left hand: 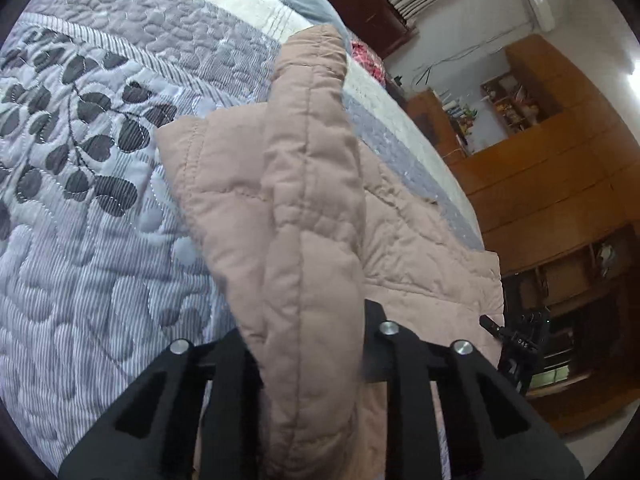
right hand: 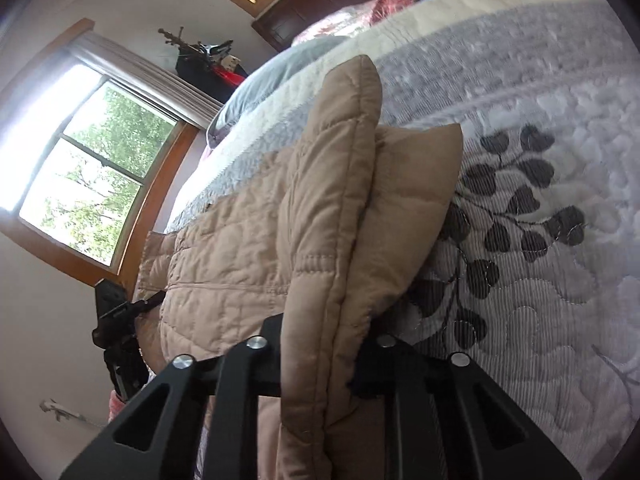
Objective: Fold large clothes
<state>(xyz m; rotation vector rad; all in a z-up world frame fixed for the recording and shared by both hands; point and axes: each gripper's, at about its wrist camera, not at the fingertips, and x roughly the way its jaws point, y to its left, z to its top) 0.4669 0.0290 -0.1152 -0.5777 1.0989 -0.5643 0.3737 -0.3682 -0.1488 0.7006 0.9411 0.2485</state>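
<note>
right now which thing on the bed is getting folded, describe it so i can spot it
Find the grey quilted bedspread with dark leaf prints. On it lies a tan quilted jacket, the only plain beige piece, pinched up into ridges by the left gripper and right gripper.

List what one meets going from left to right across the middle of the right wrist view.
Window → beige quilted jacket, its raised fold pinched in the right gripper → grey bedspread with dark leaf pattern.

On my other black tool (left hand: pixel 520 344), seen at the right edge of the left wrist view, small white letters read roughly "DAS"; nothing else is legible.
</note>
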